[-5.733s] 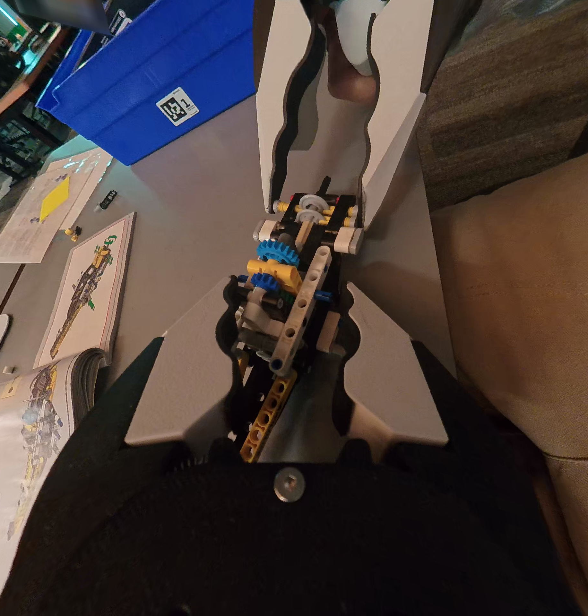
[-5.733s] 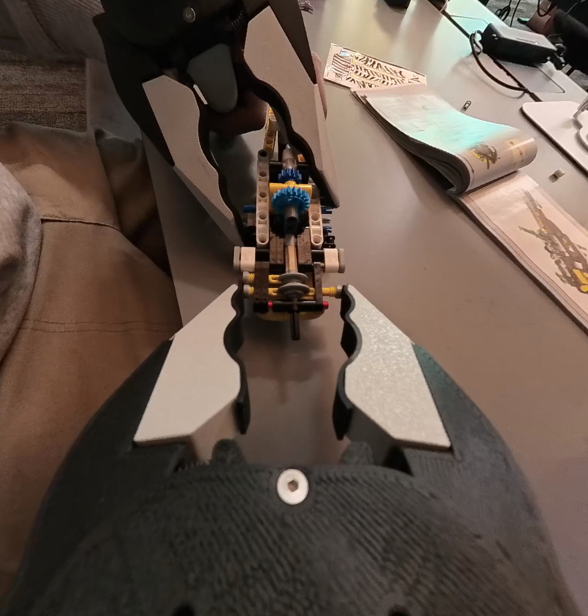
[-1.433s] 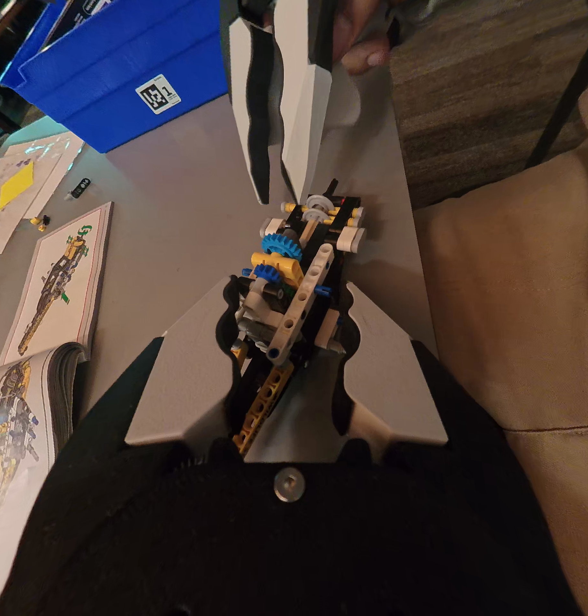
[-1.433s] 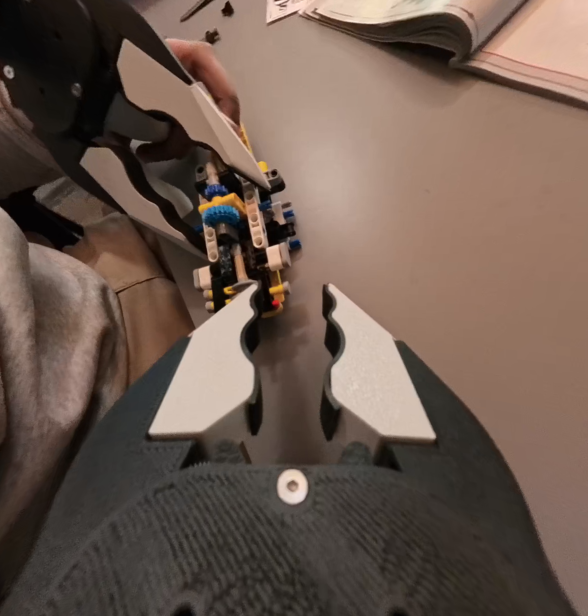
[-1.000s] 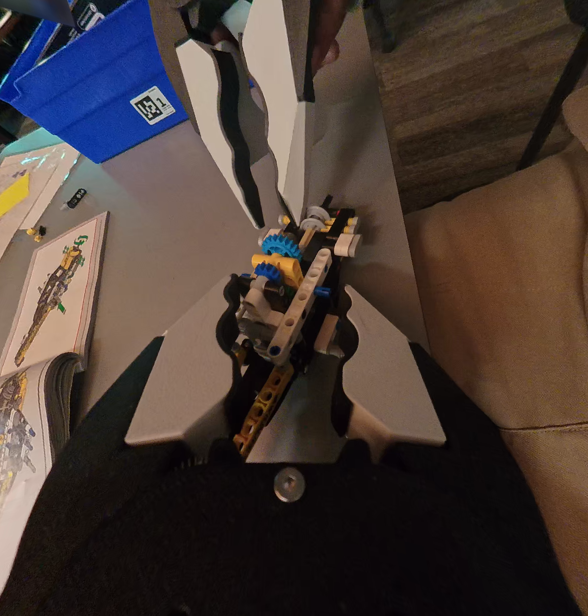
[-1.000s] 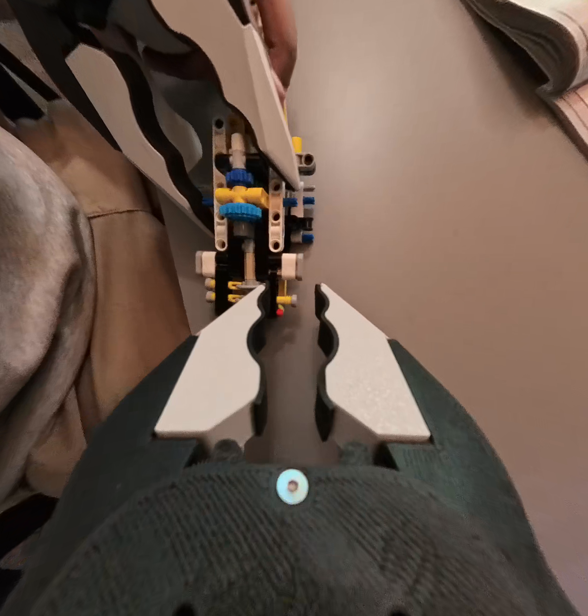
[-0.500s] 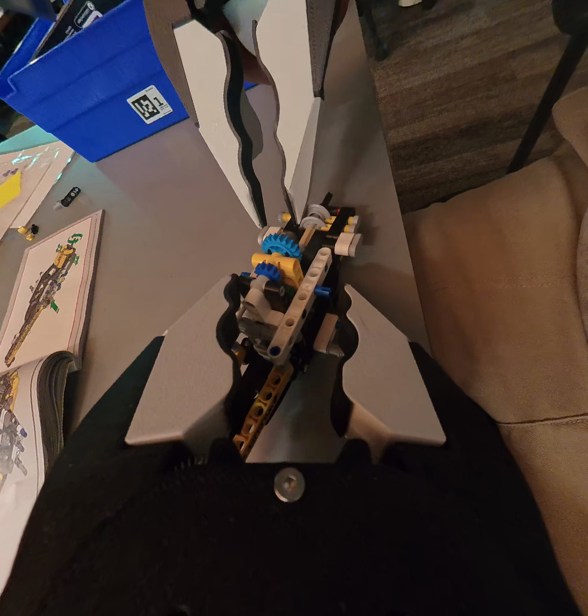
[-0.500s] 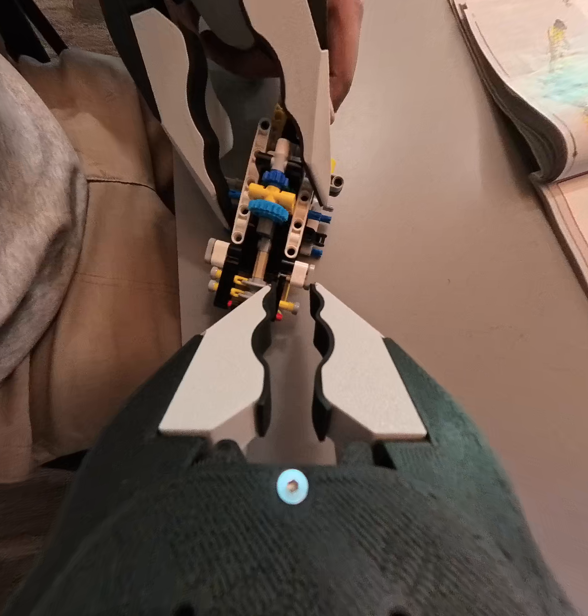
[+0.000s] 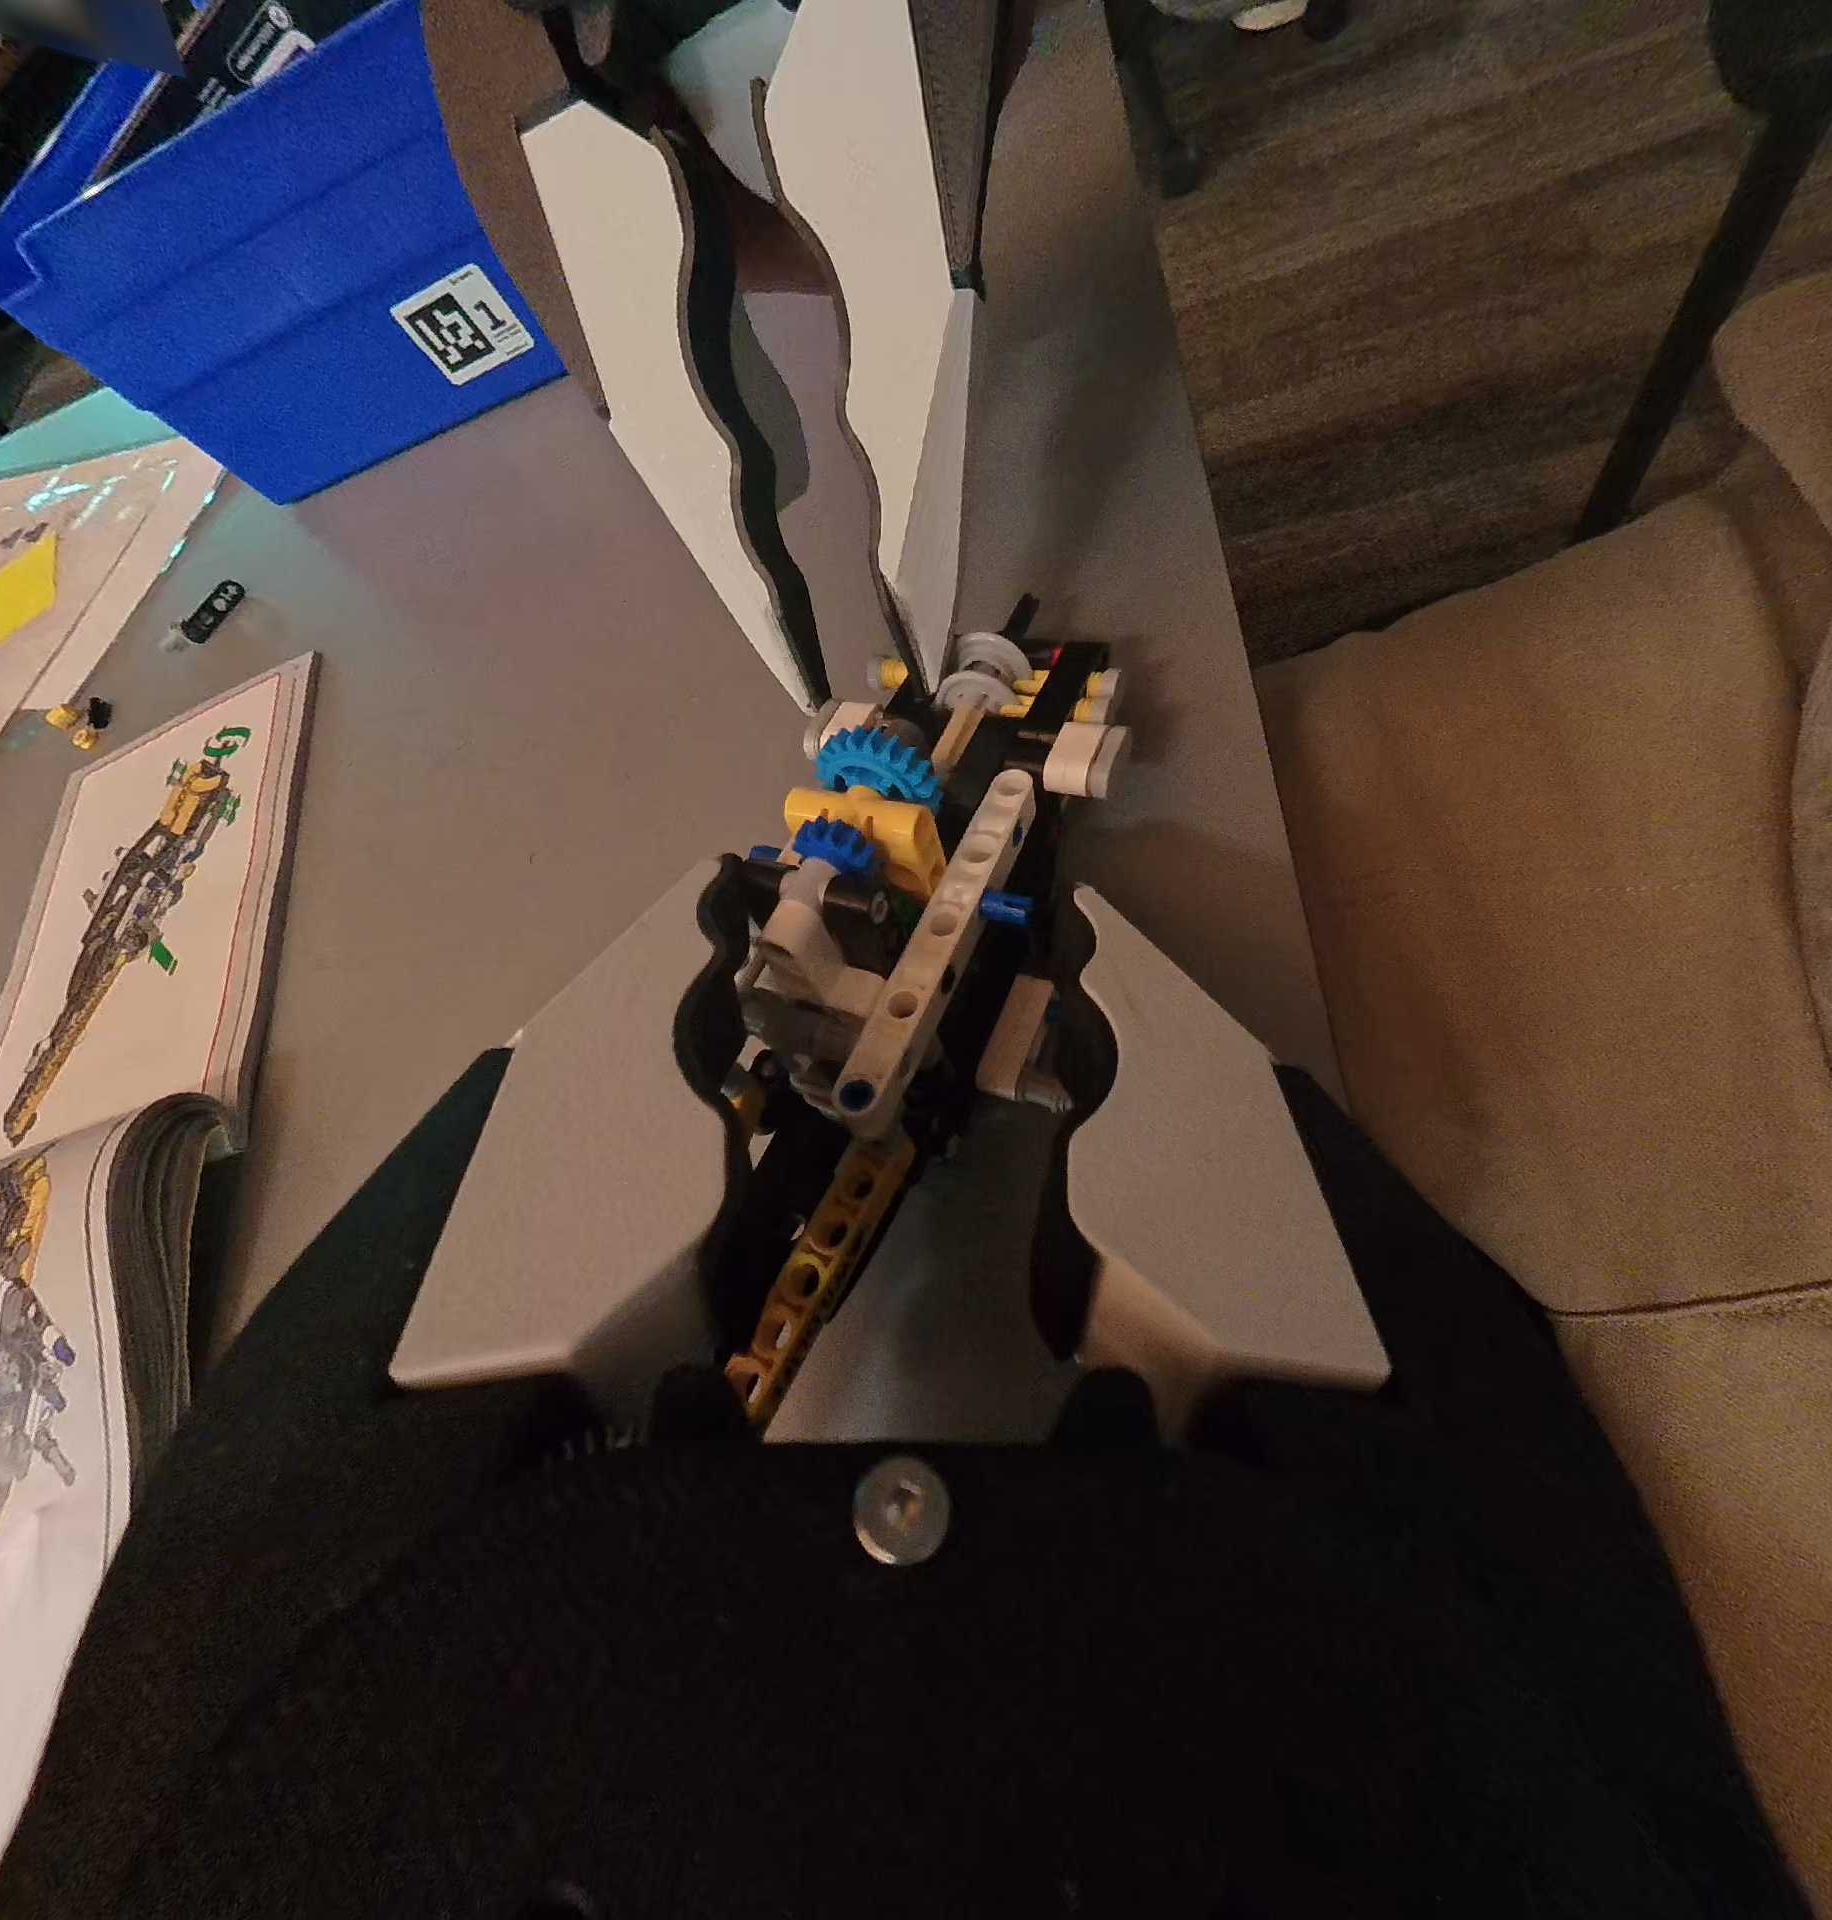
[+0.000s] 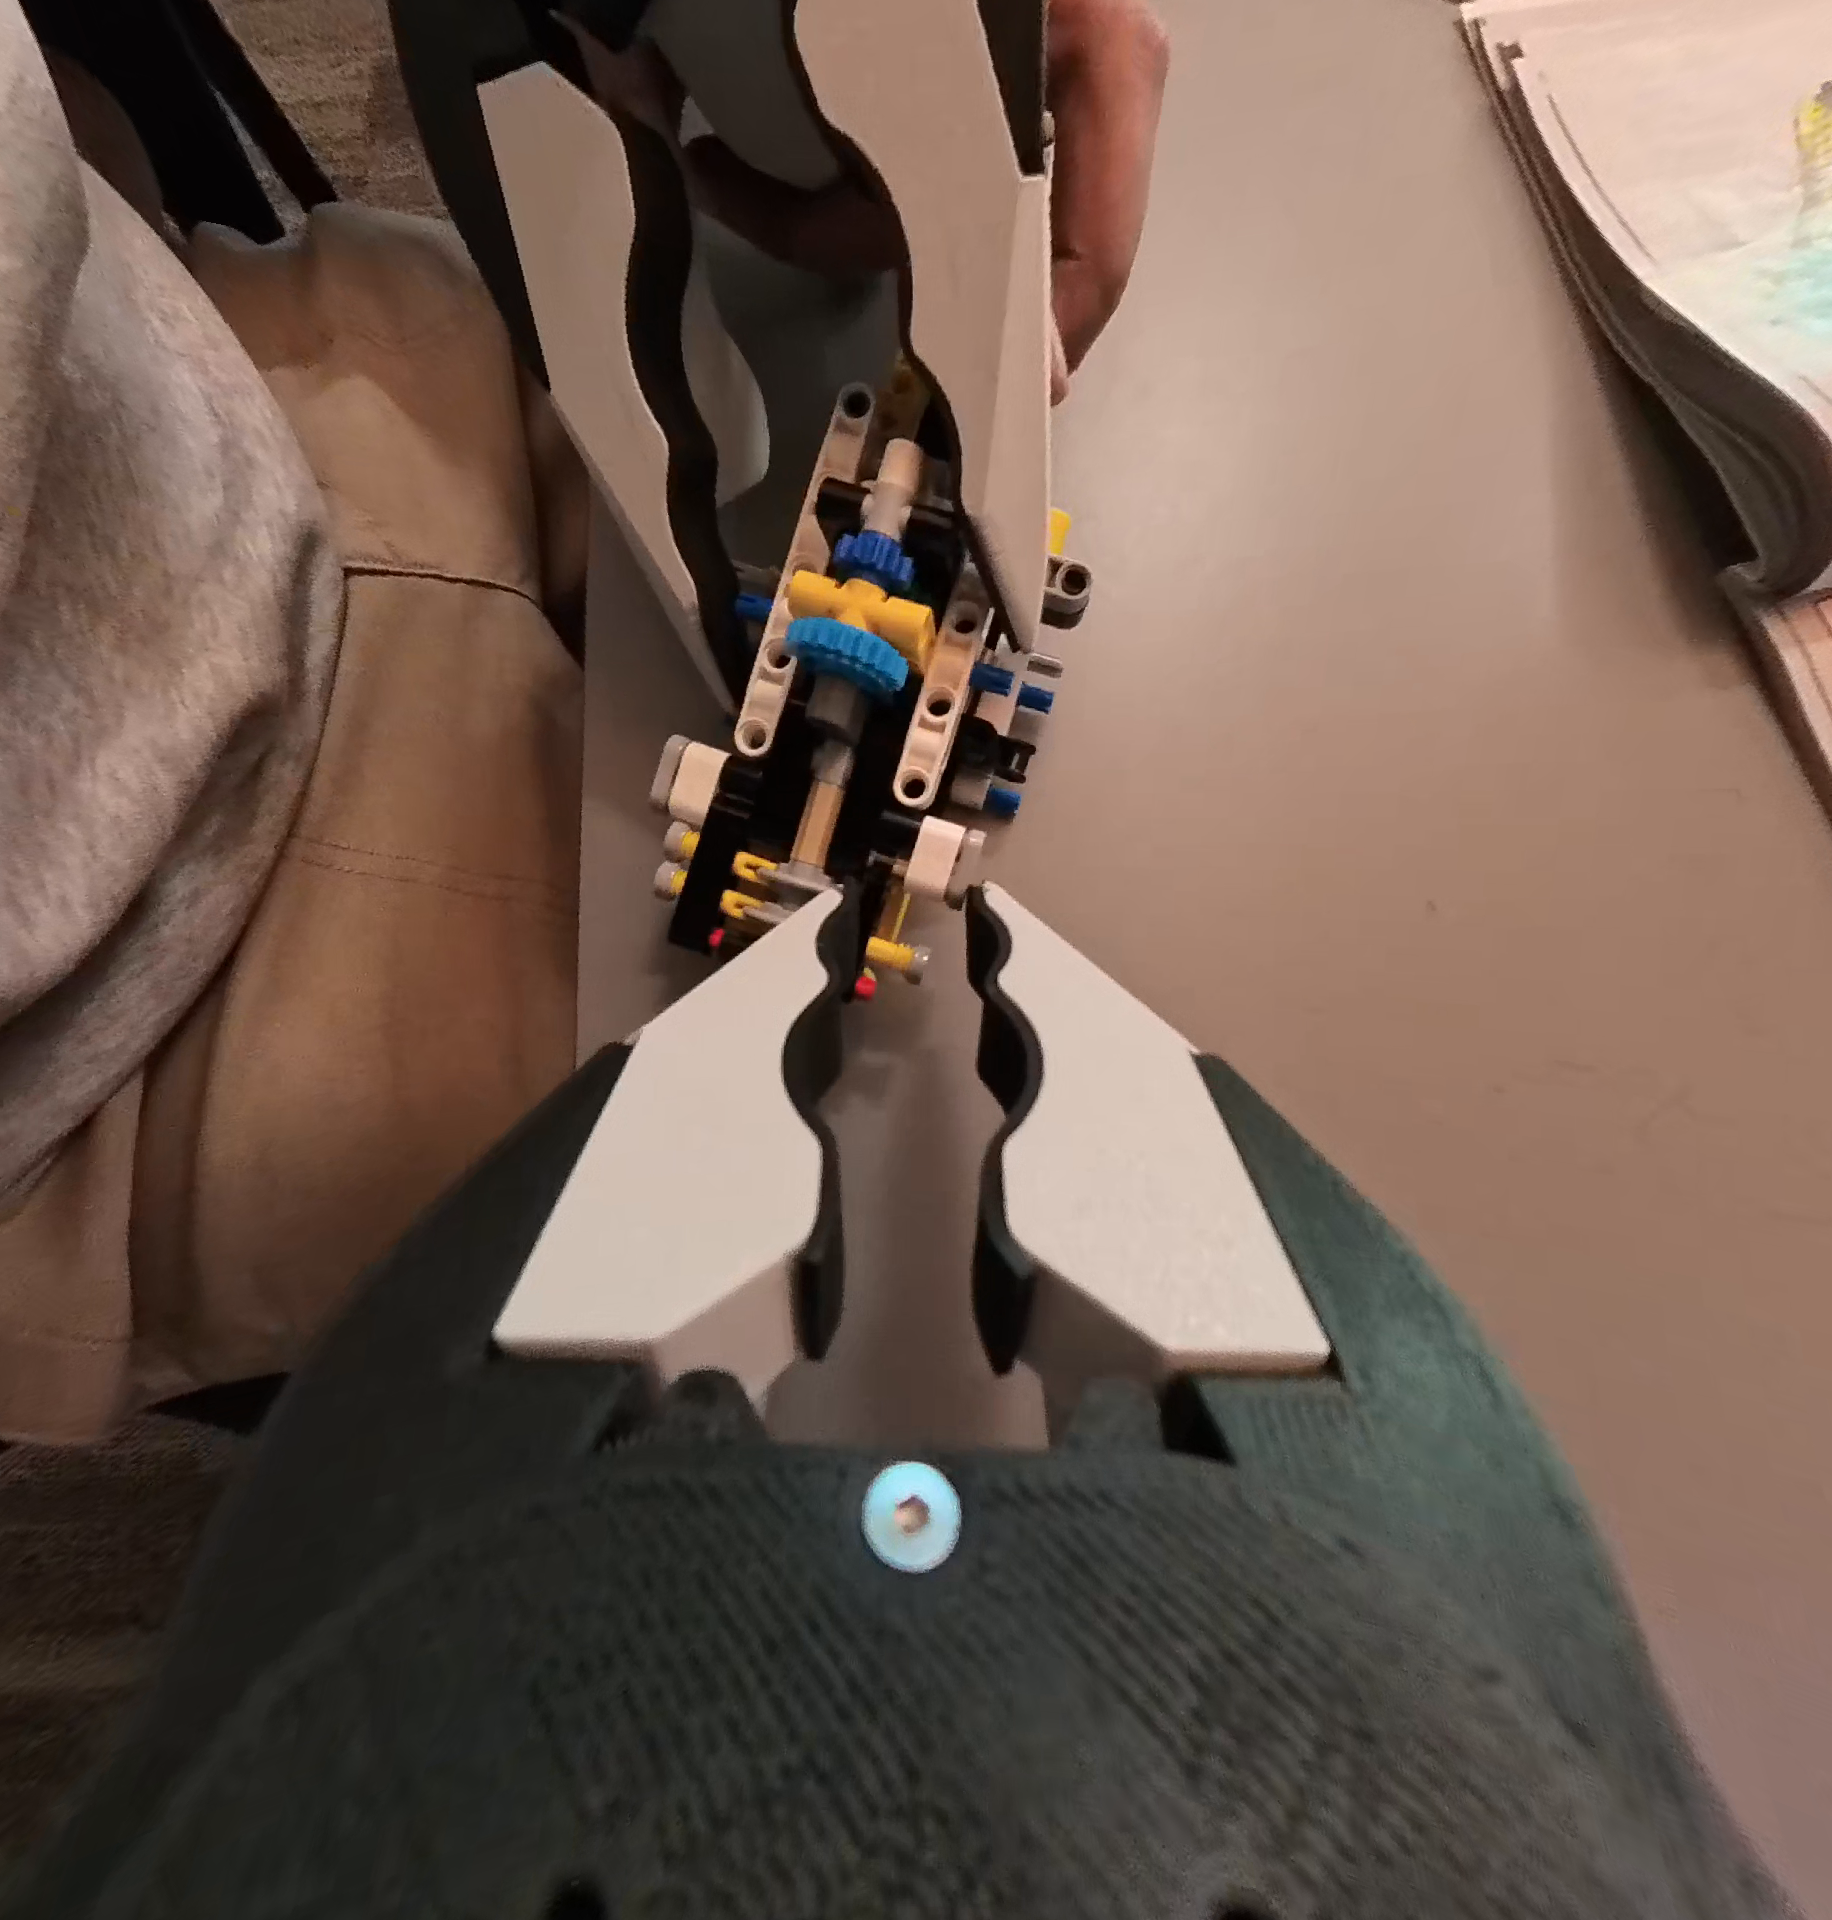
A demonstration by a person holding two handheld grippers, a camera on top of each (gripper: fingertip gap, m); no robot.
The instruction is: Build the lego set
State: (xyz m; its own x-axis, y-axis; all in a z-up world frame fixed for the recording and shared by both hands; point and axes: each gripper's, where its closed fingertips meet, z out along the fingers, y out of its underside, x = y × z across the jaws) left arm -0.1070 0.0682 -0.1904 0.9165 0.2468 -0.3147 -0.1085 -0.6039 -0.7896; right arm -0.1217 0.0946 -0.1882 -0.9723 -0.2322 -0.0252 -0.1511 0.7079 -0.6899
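A part-built lego model (image 9: 896, 883) of black, white and yellow beams with blue gears lies along the grey table's (image 9: 496, 727) right edge. My left gripper (image 9: 891, 904) is shut on its near half, and a yellow beam runs back between the fingers. In the right wrist view, the model (image 10: 850, 717) points away from me with the left gripper (image 10: 870, 665) clamped on its far half. My right gripper (image 10: 907, 899) is narrowly open, its tips straddling the model's near end, where a black axle and yellow pins stick out. It also shows in the left wrist view (image 9: 876, 681).
A blue bin (image 9: 268, 291) stands at the back left. Instruction booklets (image 9: 143, 883) lie on the left, one of them open (image 10: 1722, 260). Small loose pieces (image 9: 211, 608) lie near the sheets. A person's beige trousers (image 9: 1514, 935) are just past the table edge.
My right gripper has narrowed its jaws from wide open. It swung off to the side, then came back square to the model's end. My left gripper has kept its hold.
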